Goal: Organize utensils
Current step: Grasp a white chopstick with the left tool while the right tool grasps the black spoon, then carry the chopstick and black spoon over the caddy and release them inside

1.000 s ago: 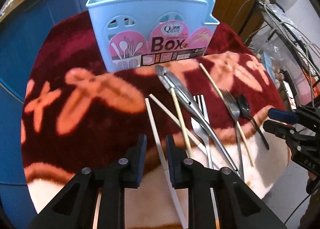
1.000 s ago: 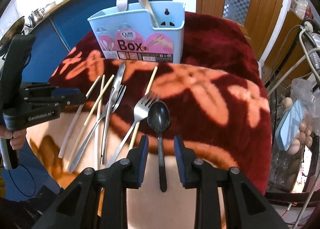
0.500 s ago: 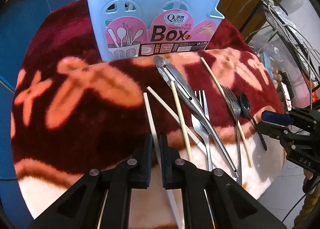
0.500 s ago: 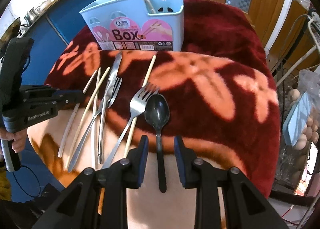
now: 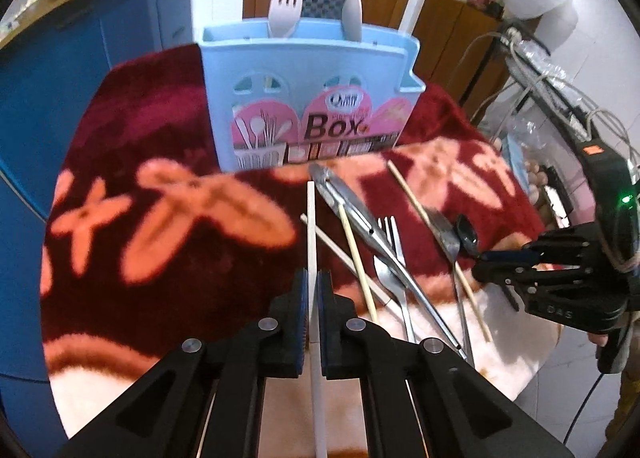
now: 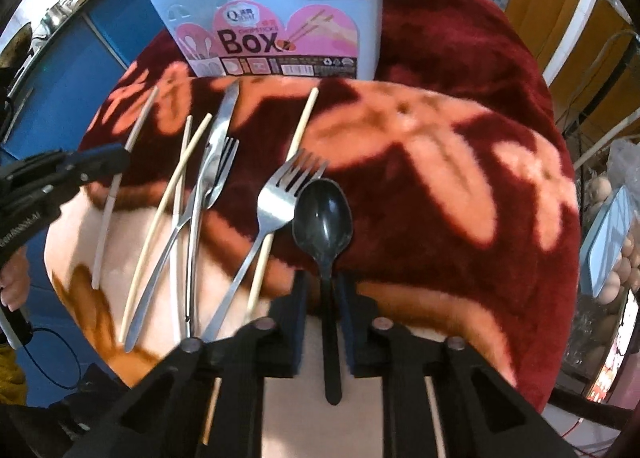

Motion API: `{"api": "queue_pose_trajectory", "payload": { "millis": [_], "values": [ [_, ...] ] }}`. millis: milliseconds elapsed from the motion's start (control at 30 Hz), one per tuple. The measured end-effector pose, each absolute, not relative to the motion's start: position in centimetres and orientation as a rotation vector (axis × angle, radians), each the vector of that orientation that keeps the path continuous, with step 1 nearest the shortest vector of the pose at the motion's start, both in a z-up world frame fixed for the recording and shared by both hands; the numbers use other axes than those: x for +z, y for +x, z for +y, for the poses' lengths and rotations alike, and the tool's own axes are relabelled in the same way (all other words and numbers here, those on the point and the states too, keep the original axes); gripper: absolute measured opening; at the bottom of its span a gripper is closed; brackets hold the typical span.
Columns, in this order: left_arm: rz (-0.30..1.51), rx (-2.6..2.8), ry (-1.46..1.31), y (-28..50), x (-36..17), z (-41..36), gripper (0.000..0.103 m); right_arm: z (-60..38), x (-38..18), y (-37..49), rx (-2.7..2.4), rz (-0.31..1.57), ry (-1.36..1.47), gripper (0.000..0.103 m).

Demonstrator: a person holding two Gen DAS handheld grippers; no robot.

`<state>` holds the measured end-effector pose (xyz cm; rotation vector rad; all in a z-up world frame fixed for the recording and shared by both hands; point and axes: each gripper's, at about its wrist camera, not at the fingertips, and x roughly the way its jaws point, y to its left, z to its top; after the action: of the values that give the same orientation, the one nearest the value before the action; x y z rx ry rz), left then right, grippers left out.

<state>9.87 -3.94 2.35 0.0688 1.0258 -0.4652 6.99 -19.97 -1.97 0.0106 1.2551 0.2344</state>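
My left gripper [image 5: 311,290] is shut on a white chopstick [image 5: 311,226] and holds it lifted, pointing toward the light blue utensil box [image 5: 308,98]. The box has a white fork and a spoon standing in it. My right gripper [image 6: 323,290] is low over the table with its fingers either side of the handle of a black spoon [image 6: 322,218], narrowly open. Beside the spoon lie a steel fork [image 6: 276,198], a knife [image 6: 218,130], another fork and several chopsticks. The left gripper shows at the left of the right wrist view [image 6: 100,162].
The table is covered by a red cloth with orange flowers [image 5: 180,218]. Blue cabinets [image 5: 80,58] stand at the left. A wire rack with cables [image 5: 560,98] and a tray of eggs [image 6: 612,258] are at the right, off the table edge.
My left gripper closed on the white chopstick and lifted it up off the cloth. My right gripper moved down and forward along the black spoon, its fingers narrowing around the handle.
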Motion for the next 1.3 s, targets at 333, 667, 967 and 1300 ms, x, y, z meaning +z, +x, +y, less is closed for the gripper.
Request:
{"api": "queue_pose_trajectory", "payload": {
  "millis": [333, 667, 967, 1300],
  "values": [
    [0.919, -0.461, -0.012, 9.5, 3.7, -1.5, 0.004, -20.5, 0.3, 5.6, 0.254, 1.122, 0.064, 0.008],
    [0.750, -0.444, -0.097, 10.3, 7.3, -0.2, 0.004, -19.6, 4.1, 5.1, 0.248, 0.819, 0.106, 0.007],
    [0.542, -0.389, -0.125, 12.8, 12.9, 0.1, 0.004, -19.7, 5.6, 7.3, 0.251, 0.684, 0.169, 0.008],
    [0.366, -0.320, -0.184, 16.9, 16.9, -0.4, 0.004, -20.2, 6.0, 9.7, 0.263, 0.632, 0.210, 0.008]
  ]
}}
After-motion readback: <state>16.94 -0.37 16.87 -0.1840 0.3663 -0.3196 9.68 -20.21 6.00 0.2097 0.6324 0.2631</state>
